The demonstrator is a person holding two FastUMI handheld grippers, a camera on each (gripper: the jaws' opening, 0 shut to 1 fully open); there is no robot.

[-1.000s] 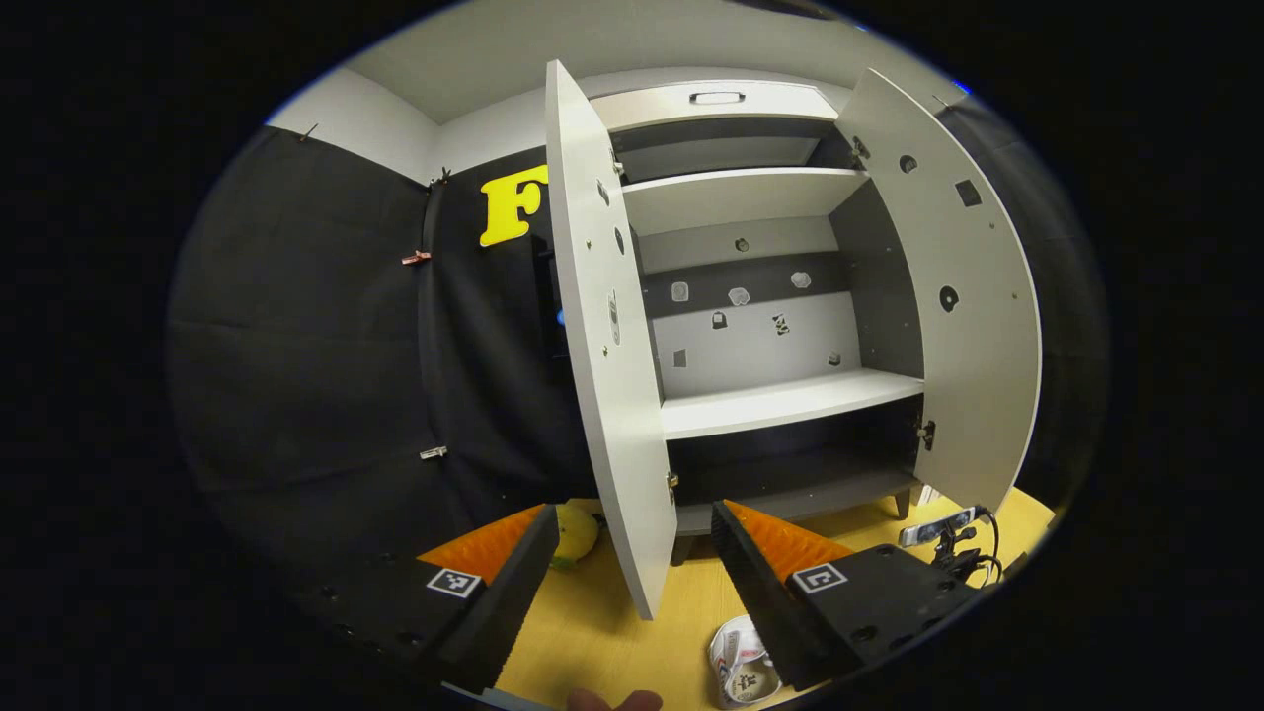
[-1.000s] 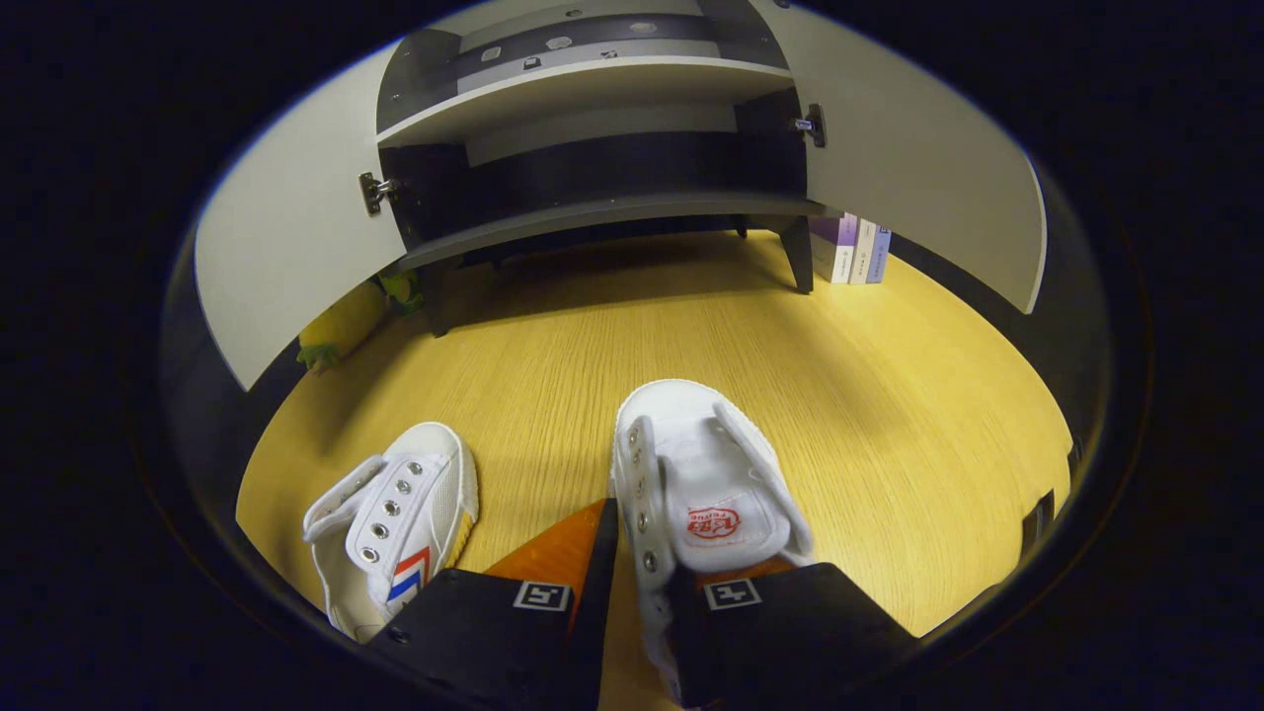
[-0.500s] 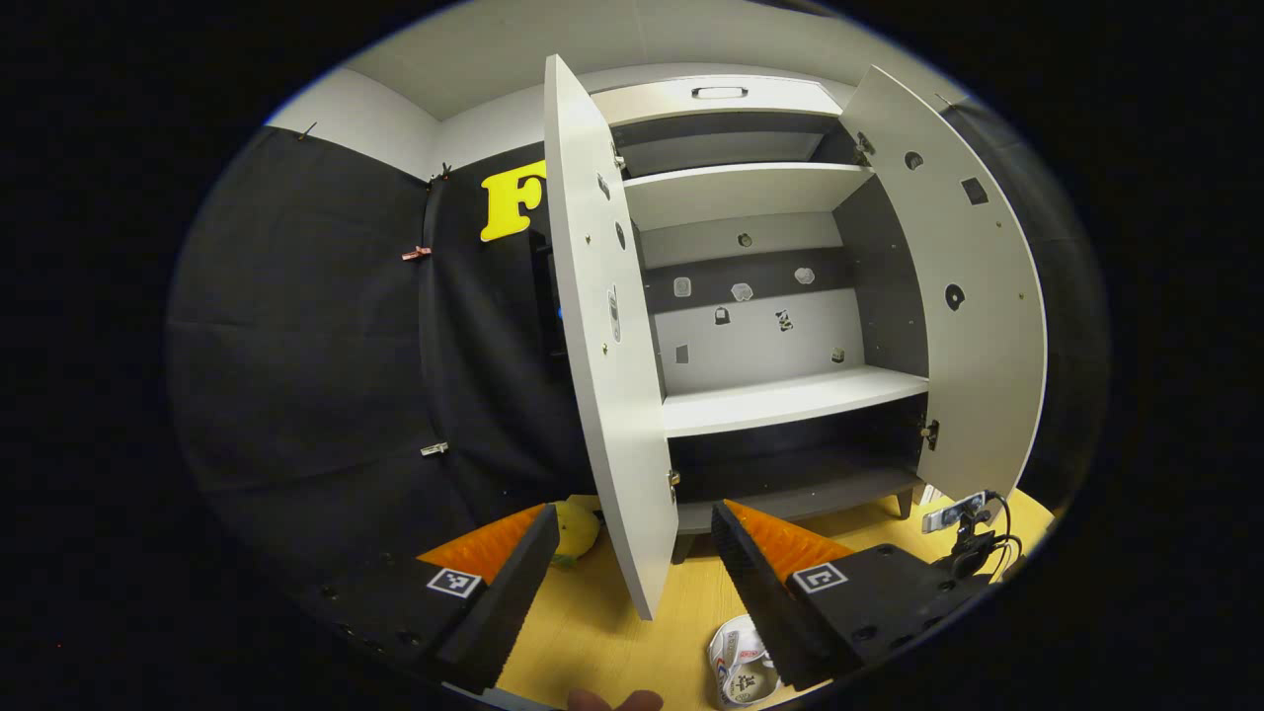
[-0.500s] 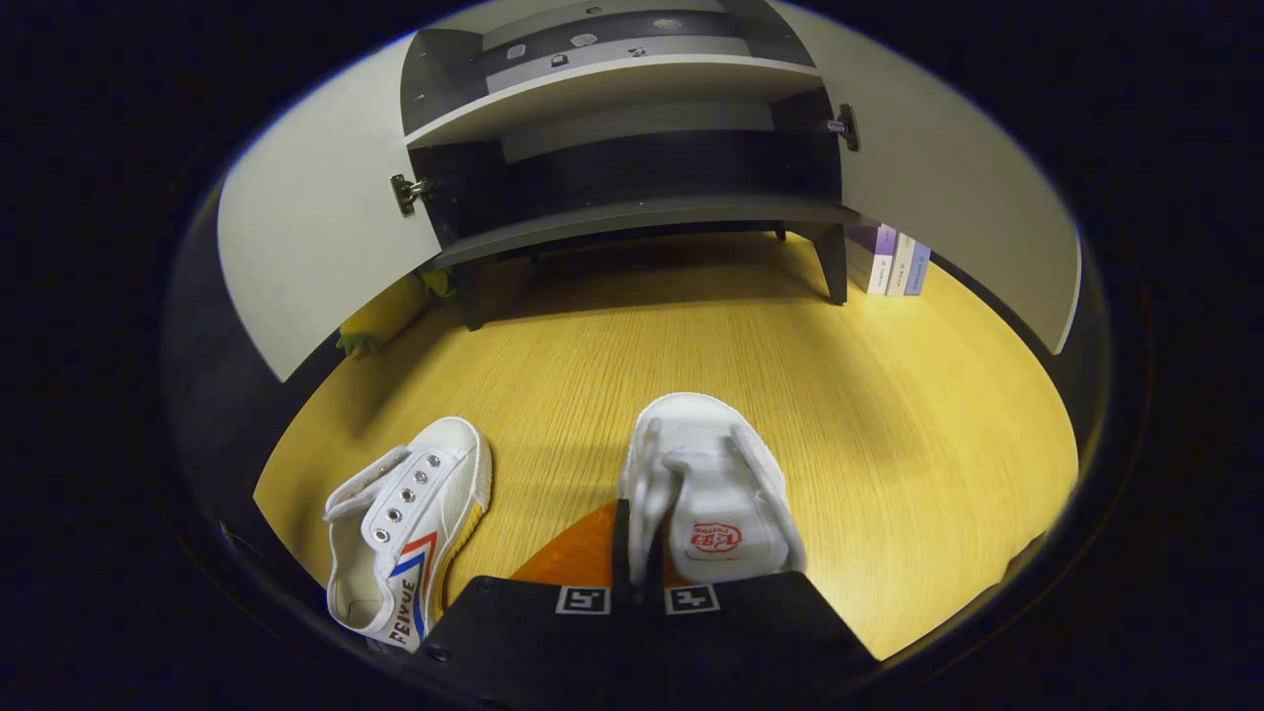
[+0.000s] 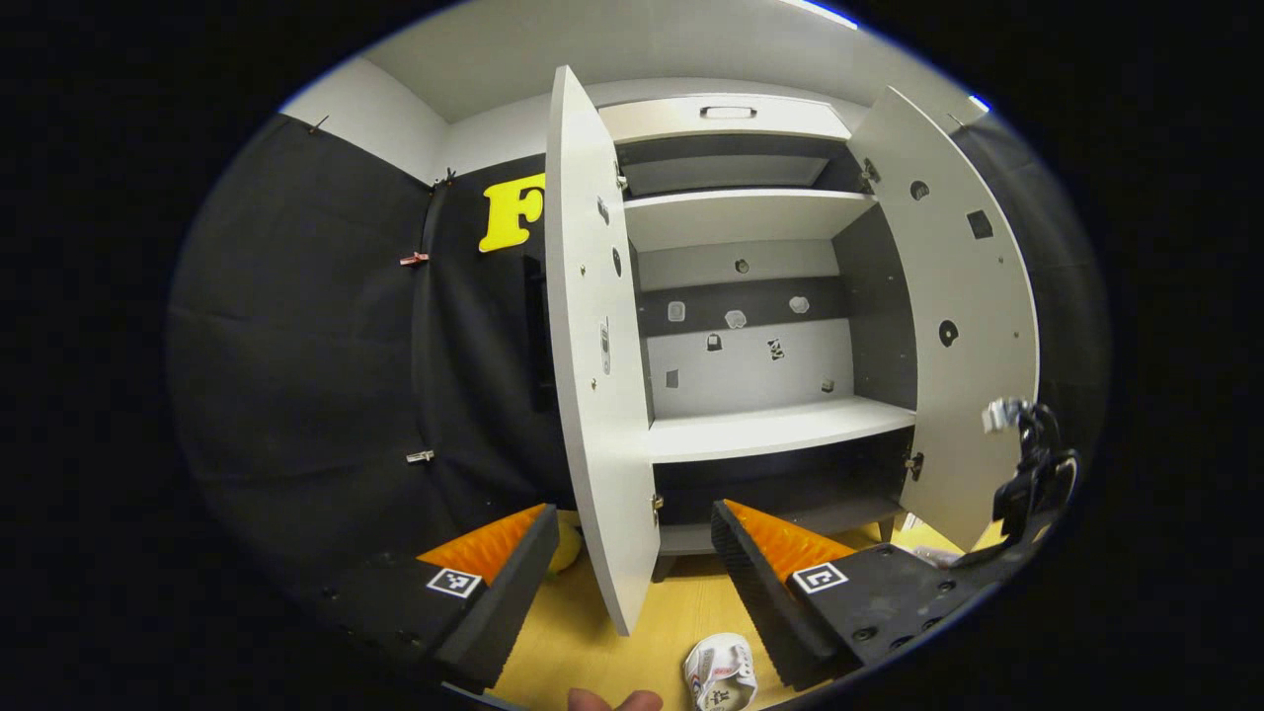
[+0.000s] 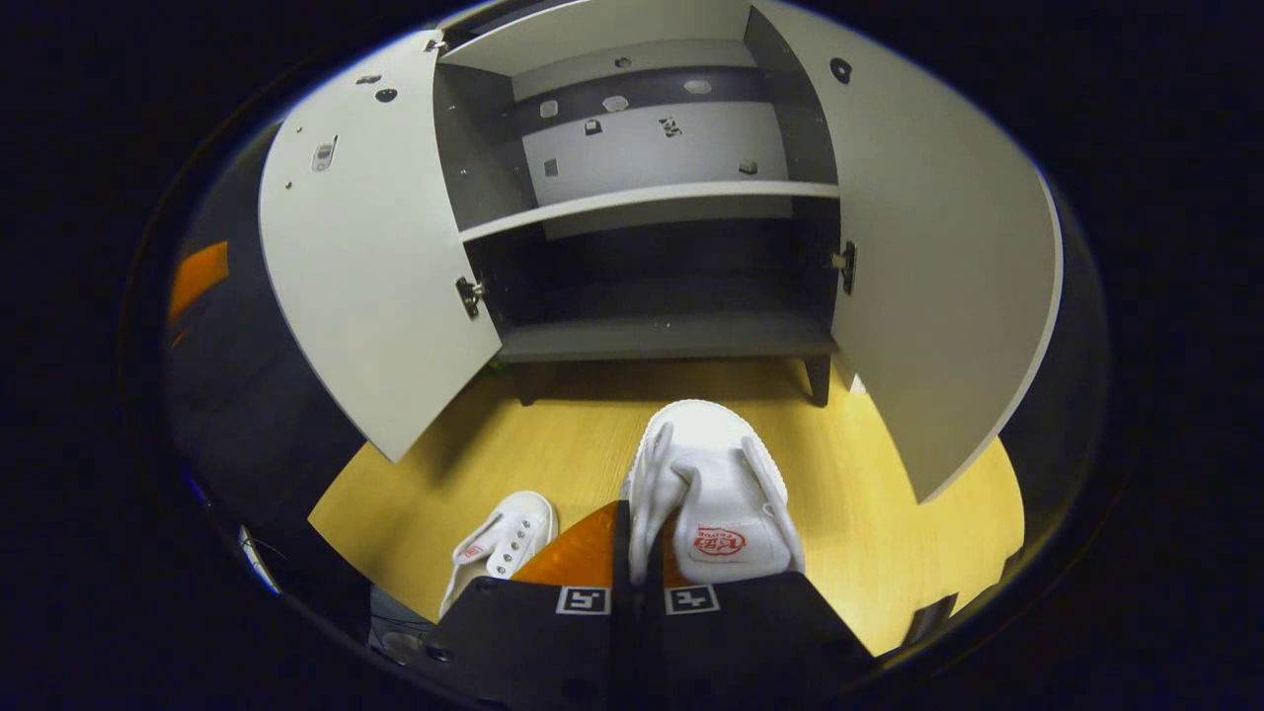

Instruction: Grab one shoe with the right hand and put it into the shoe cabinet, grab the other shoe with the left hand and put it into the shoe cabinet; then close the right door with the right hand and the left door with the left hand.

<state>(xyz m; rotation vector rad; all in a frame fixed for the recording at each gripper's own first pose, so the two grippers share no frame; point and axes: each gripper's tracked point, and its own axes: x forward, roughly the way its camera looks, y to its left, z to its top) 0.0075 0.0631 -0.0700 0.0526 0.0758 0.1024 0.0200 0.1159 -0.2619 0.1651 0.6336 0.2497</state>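
I am carrying a light, soft canvas shoe (image 6: 713, 494) with the right gripper (image 6: 637, 578) pinching its floppy side wall, while the left gripper (image 5: 632, 568) is hanging apart, empty.

Right gripper view: shoe cabinet (image 6: 652, 197) upper centre, both doors swung wide; one shoe (image 6: 716, 494) lower centre before it, the other shoe (image 6: 499, 543) on the floor (image 6: 889, 513) lower left.

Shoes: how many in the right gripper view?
2. One shoe pinched in the right gripper, off the floor; other shoe lies on the floor, lower left.
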